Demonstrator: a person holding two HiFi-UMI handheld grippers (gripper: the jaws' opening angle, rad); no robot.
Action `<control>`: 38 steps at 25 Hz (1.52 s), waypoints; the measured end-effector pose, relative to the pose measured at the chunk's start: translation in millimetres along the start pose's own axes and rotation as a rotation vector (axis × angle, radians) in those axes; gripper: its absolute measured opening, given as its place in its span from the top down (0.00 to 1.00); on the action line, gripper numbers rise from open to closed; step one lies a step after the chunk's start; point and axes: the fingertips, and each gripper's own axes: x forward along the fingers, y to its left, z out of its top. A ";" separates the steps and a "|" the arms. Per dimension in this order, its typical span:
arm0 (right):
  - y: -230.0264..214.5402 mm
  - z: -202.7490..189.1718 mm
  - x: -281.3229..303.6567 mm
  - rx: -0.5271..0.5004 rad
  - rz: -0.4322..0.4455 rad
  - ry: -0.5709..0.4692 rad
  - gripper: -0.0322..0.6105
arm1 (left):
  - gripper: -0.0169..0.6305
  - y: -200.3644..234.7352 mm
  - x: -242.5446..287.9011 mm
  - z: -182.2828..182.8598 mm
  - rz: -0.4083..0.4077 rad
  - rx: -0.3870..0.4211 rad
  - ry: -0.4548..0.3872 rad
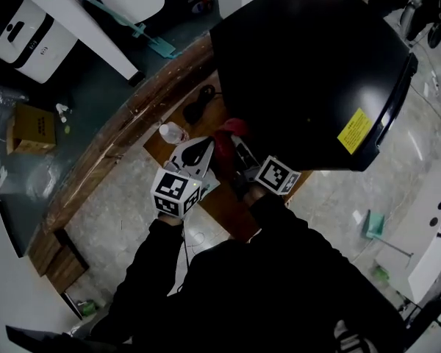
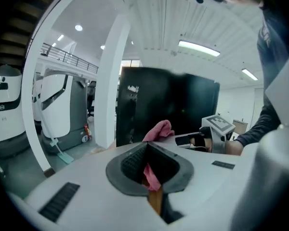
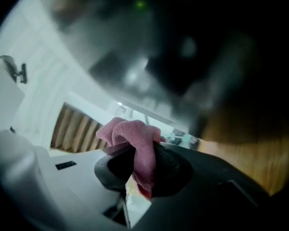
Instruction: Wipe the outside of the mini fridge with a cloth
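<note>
The black mini fridge (image 1: 309, 72) stands on a low wooden table (image 1: 209, 208), its yellow label (image 1: 355, 131) facing right. A pink-red cloth (image 1: 230, 132) is bunched at the fridge's near-left side. My right gripper (image 1: 235, 157) is shut on the cloth (image 3: 135, 141), close against the dark, blurred fridge wall (image 3: 207, 42). Just left of the cloth is my left gripper (image 1: 204, 151). In the left gripper view a pink strip of cloth (image 2: 151, 174) lies in that gripper's narrow jaw slot (image 2: 151, 179). Beyond it are the cloth's bunch (image 2: 160, 129), the right gripper (image 2: 192, 139) and the fridge (image 2: 168, 105).
A clear plastic bottle (image 1: 174, 132) and a black corded item (image 1: 198, 101) lie on the table left of the fridge. A long wooden beam (image 1: 110, 149) runs diagonally beside it. A cardboard box (image 1: 33, 127) and white machines (image 1: 29, 39) stand at the left.
</note>
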 end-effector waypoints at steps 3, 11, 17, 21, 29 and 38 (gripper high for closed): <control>65.1 29.7 -25.8 -0.076 0.071 -0.036 0.83 | 0.96 -27.1 -30.5 56.2 -0.034 0.032 -0.110; 166.8 91.7 -104.0 -0.112 0.124 -0.177 0.83 | 0.96 -122.0 -55.2 157.7 -0.230 0.112 -0.279; 155.9 127.7 -149.5 -0.032 0.075 -0.297 0.83 | 0.96 -163.0 -37.3 169.0 -0.333 0.139 -0.280; 129.9 142.8 -162.5 0.119 0.068 -0.354 0.83 | 0.96 -176.1 -20.9 169.2 -0.366 0.163 -0.280; 100.7 136.4 -161.4 0.214 0.081 -0.350 0.82 | 0.96 -181.8 11.0 139.9 -0.375 0.164 -0.196; 14.2 96.6 -153.7 0.307 -0.060 -0.307 0.82 | 0.96 -158.6 48.6 66.9 -0.326 0.141 -0.067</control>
